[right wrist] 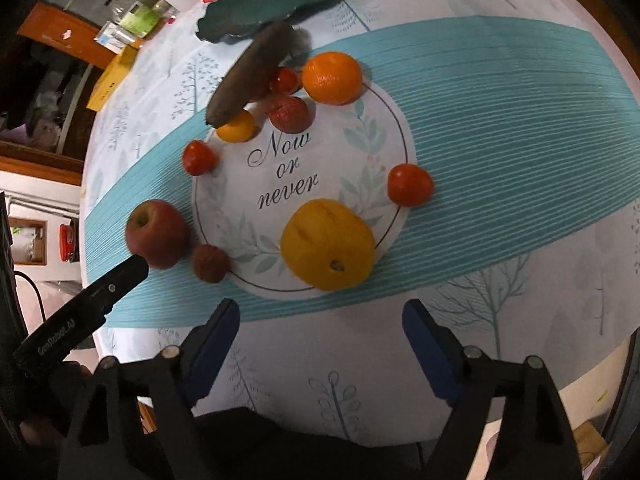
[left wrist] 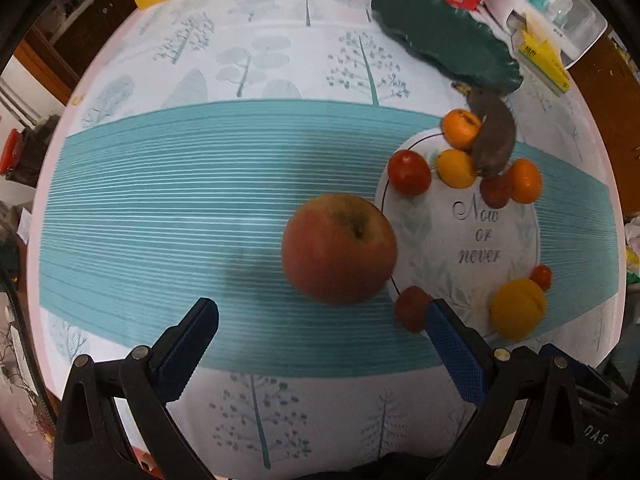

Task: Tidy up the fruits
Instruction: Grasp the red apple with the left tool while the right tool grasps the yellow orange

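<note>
Just ahead of the spread, empty jaws of the left gripper (left wrist: 320,320) the apple (left wrist: 339,249) sits on the bench, stem up and centred between them, while the right gripper (right wrist: 320,322), also spread and empty, faces the yellow fruit (right wrist: 328,244).

The tablecloth (left wrist: 160,208) looks like smooth, faintly shiny printed plastic. The apple (left wrist: 339,248) has smooth, matt red skin; the big yellow citrus (right wrist: 327,244) is dimpled and dull. The green plate (left wrist: 444,36) is glossy. The fingers (left wrist: 456,350) carry blue, finely ribbed pads on matt black plastic.
</note>
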Demonstrator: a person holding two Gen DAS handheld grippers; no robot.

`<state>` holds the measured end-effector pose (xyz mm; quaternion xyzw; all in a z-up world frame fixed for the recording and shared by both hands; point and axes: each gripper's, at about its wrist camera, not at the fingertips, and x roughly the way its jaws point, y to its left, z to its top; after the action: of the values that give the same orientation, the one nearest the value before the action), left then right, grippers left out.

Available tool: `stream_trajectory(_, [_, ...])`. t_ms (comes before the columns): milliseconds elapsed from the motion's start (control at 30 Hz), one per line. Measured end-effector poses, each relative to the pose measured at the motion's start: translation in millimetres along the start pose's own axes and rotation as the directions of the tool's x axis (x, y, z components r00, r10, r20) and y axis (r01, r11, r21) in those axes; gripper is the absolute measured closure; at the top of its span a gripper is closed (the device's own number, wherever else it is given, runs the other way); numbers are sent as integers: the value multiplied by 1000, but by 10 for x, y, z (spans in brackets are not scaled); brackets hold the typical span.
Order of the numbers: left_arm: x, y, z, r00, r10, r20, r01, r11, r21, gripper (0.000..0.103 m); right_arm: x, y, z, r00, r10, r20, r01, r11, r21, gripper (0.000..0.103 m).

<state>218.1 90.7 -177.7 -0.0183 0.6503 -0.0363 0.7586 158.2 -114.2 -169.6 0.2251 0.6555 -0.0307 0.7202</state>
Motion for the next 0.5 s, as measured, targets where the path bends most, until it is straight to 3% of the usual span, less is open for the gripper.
stream_trajectory(200, [234,30,155,1000,-19,-23,19,1000,6,1,144,71,91,999,-36,-29,37,999,19,27])
stream_trajectory(500, [421,-3,344,998,-50,-42,53,997,61,18,195,57,235,996,-92,-14,93,994,58,28])
